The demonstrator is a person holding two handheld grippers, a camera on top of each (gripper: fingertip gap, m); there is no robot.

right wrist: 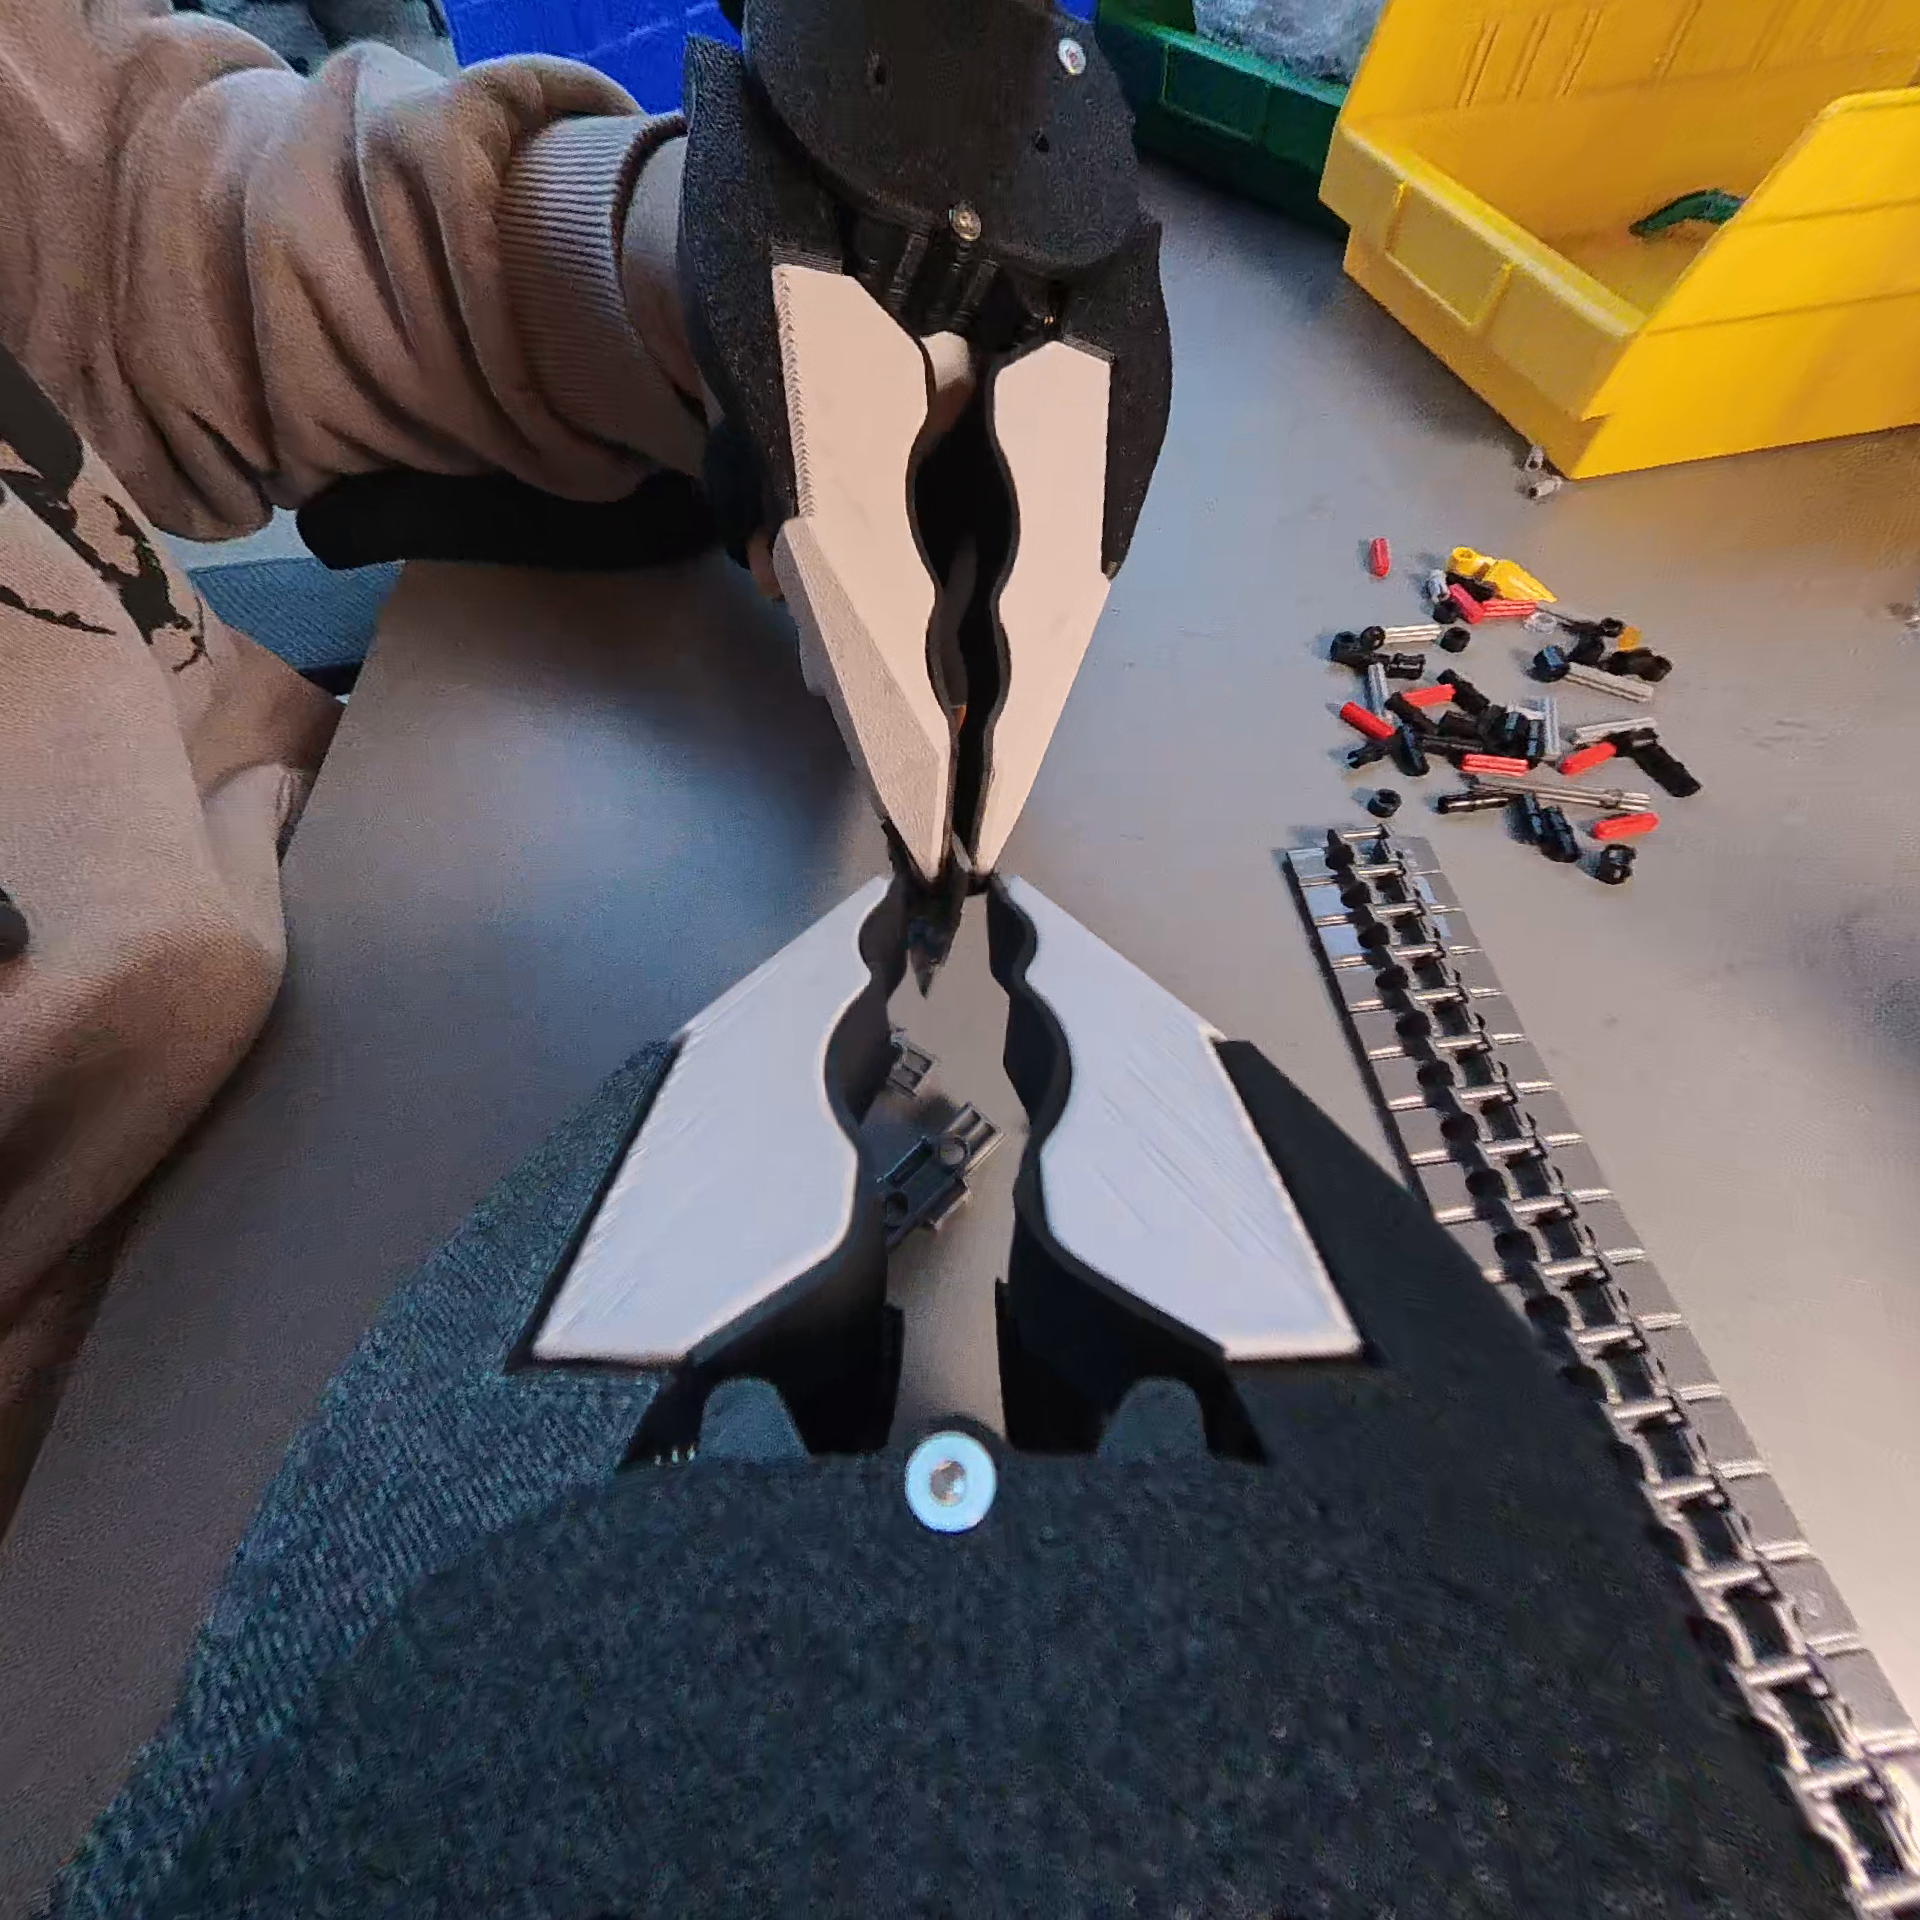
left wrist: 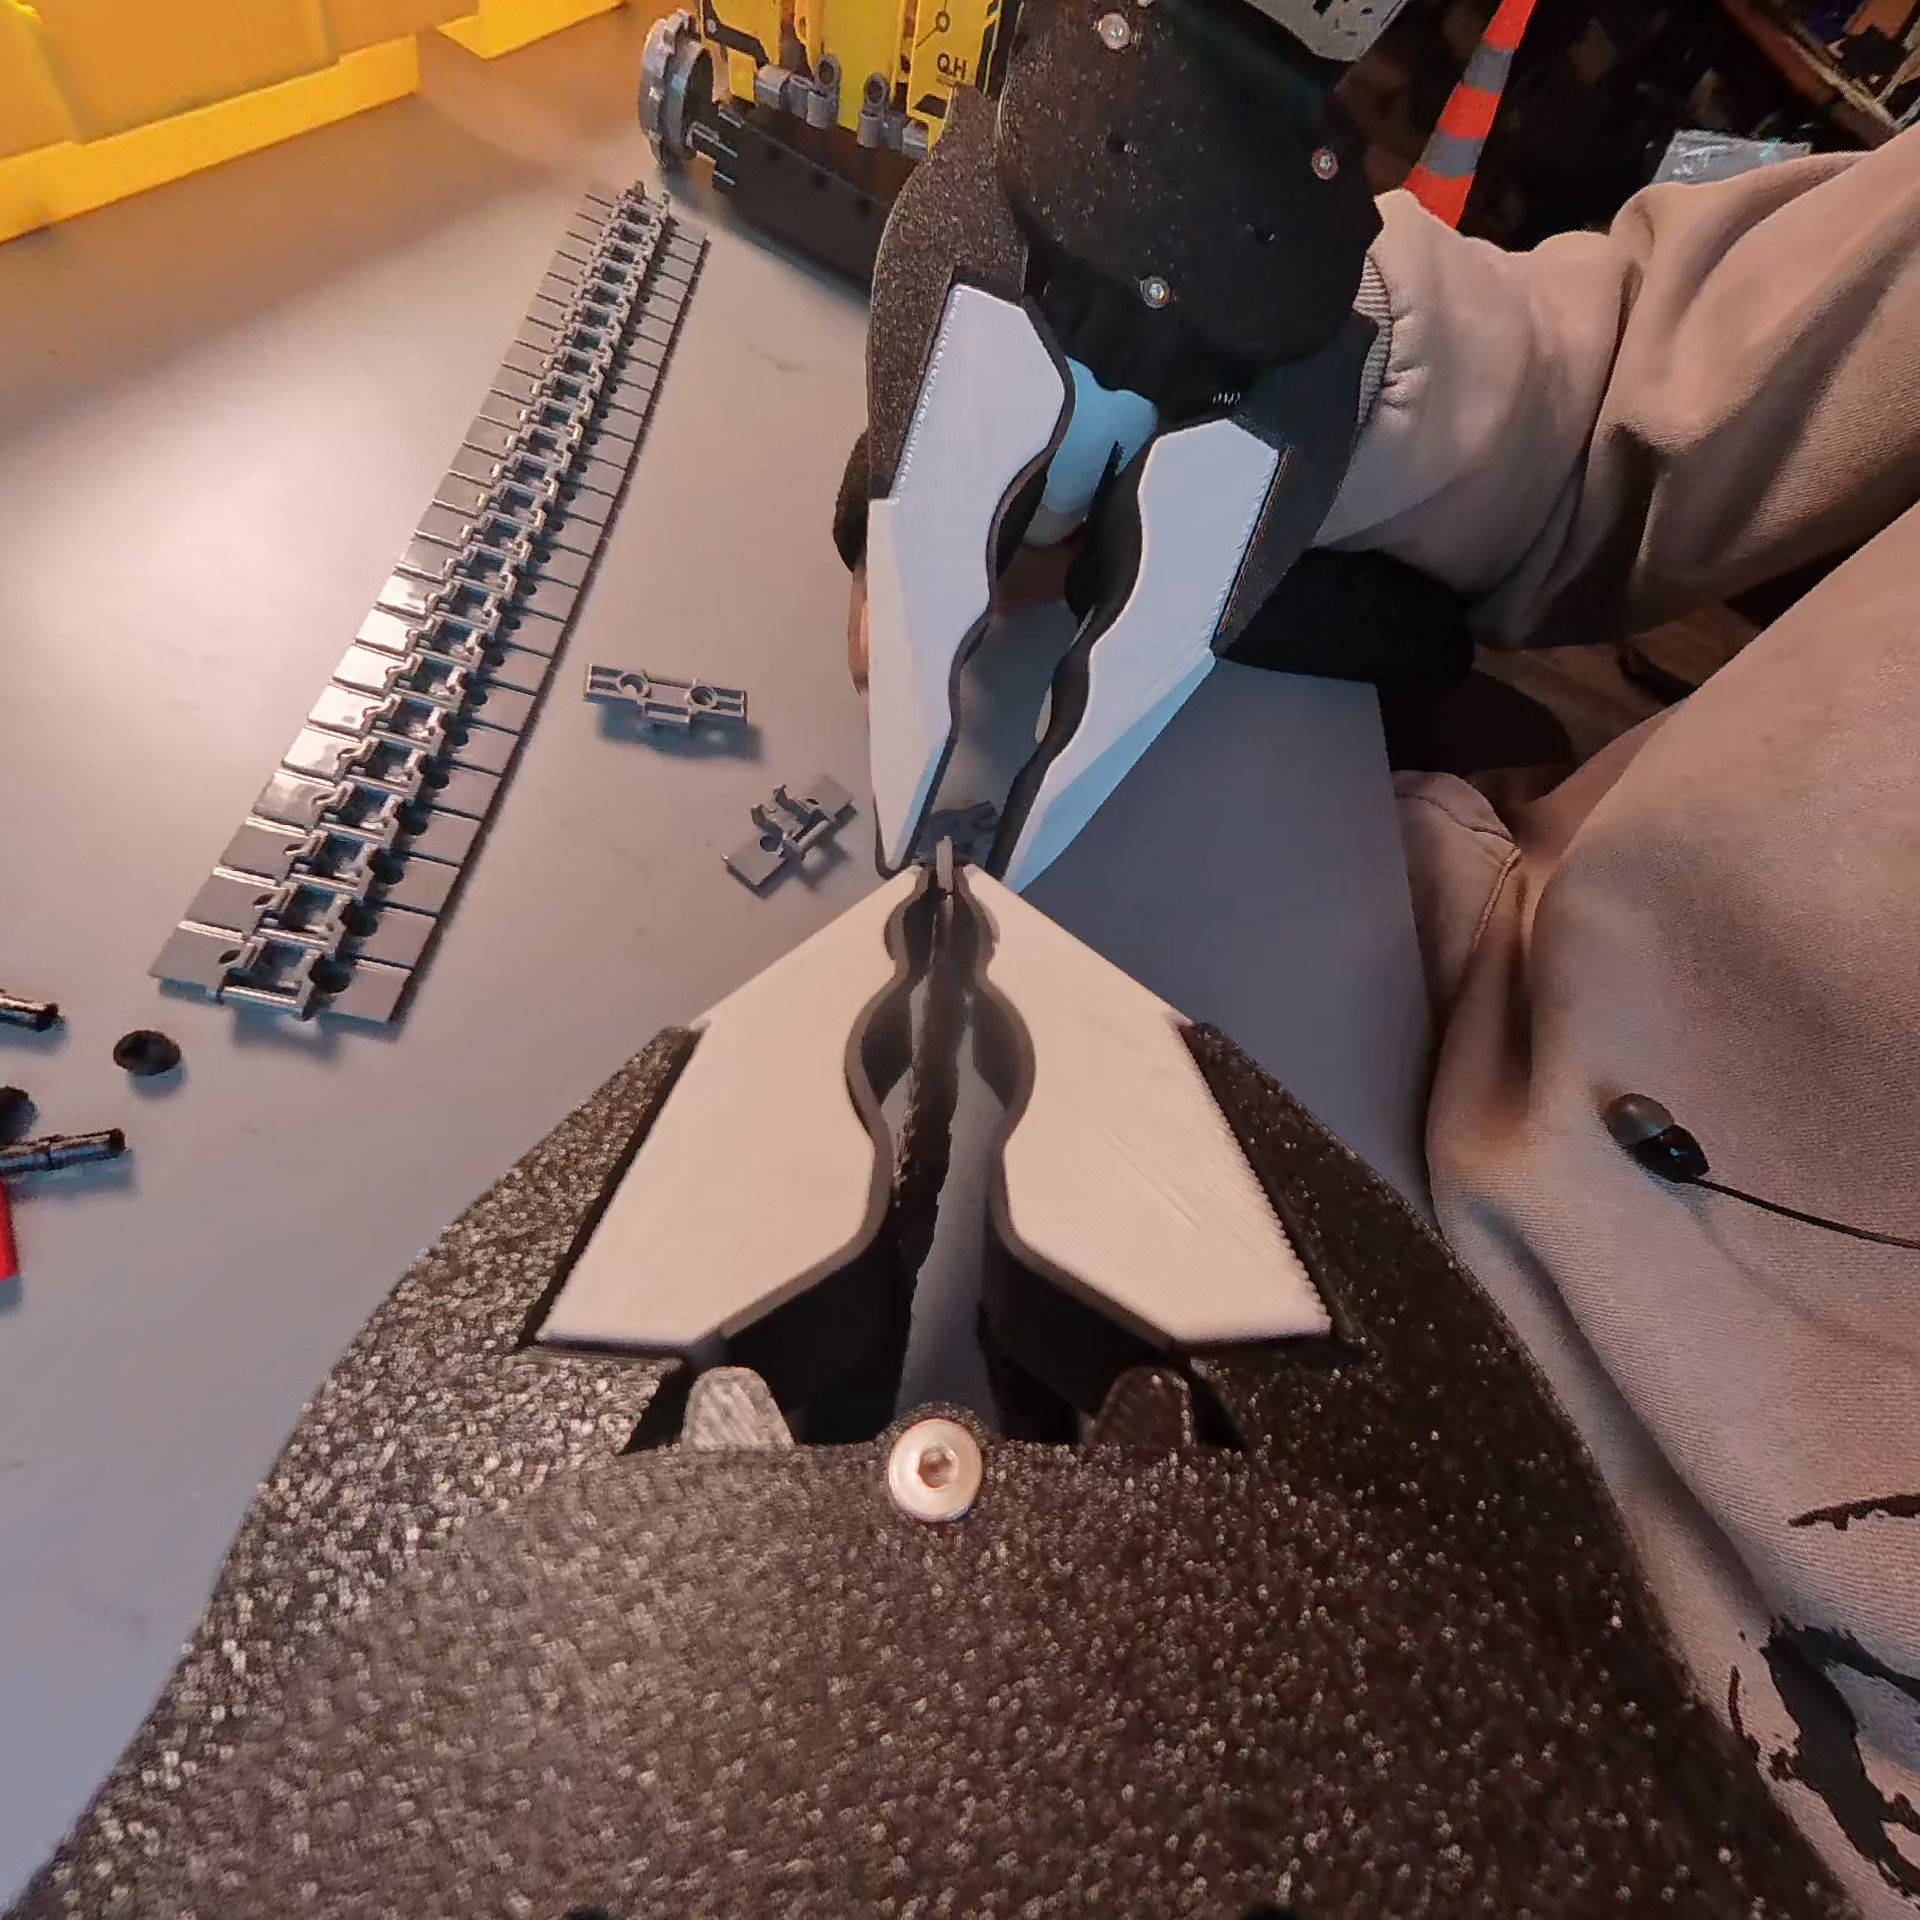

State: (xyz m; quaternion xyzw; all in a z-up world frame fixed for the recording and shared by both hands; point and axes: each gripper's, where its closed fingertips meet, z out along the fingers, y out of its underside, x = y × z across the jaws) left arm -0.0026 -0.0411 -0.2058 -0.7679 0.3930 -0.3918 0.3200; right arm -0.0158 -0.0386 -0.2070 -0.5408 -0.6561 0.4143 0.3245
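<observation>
your left gripper [left wrist: 943,883] has its jaws pressed nearly together, pinching a small dark grey plastic track link [left wrist: 943,864] at the very tips, and your right gripper [right wrist: 940,904] meets it tip to tip with its jaws spread a bit wider around the same little piece [right wrist: 928,935], though i can't tell if it's actually gripping. both hover just above the grey tabletop [left wrist: 260,499], with two loose grey track links [left wrist: 665,701] lying close by. the long assembled grey track strip [left wrist: 436,644] is stretched out flat beyond them, the yellow plastic bin [right wrist: 1621,260] farther back.
</observation>
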